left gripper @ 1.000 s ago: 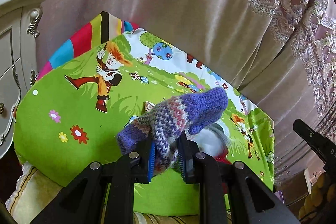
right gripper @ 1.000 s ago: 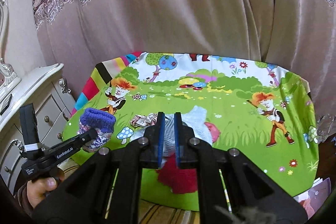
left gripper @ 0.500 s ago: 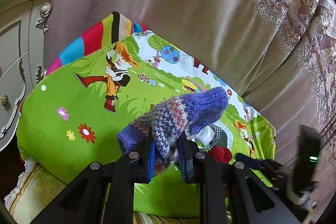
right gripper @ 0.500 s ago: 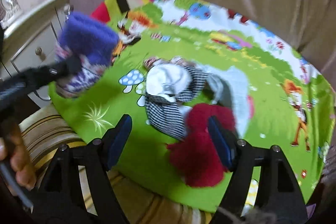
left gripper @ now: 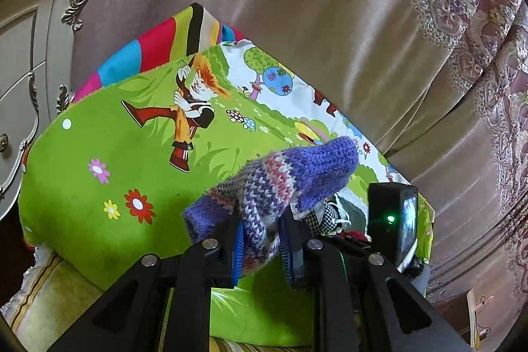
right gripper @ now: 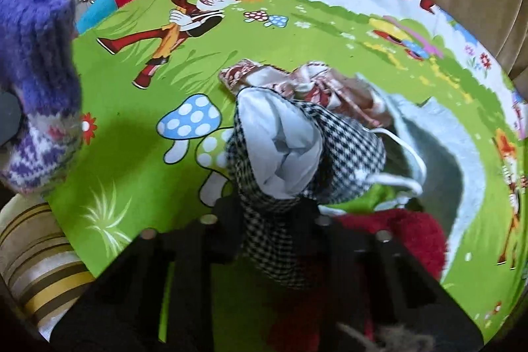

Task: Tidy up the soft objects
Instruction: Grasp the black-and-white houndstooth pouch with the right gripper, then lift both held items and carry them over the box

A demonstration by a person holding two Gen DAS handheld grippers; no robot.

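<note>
Item one: knitted purple sock (left gripper: 280, 183), striped in pink and grey at the middle. It is clamped between the pads of the left tongs (left gripper: 262, 248) and lifted clear of the cartoon-printed green cloth (left gripper: 99, 220). The toe points away toward the curtain (left gripper: 330, 22). It seems to be held up so that it stays apart from the heap while the other hand works.

Item two: houndstooth cloth (right gripper: 343, 141), black and white, with a white lining bunched in its fold. It lies at the near edge of the green cloth, at the front of the heap. The right tongs (right gripper: 274, 220) are closing on its lower end; the fabric sits between the fingers and looks pinched there, though that corner of the view is dark and blurred.

Item three: red fuzzy piece (right gripper: 406, 236). It lies at the near edge, just beside the houndstooth cloth and partly under it.

Item four: pale blue-grey cloth (right gripper: 462, 147). It curls round the far right side of the heap and touches the other pieces.

Item five: red-and-white patterned cloth (right gripper: 250, 75), at the back of the heap, toward the middle of the green cloth.

Surroundings: a carved white cabinet (left gripper: 26, 55) stands off the left edge. A striped cushion (right gripper: 39, 253) shows under the near left corner.

Judgement: sorting is at an early stage, since most pieces are still heaped together.
</note>
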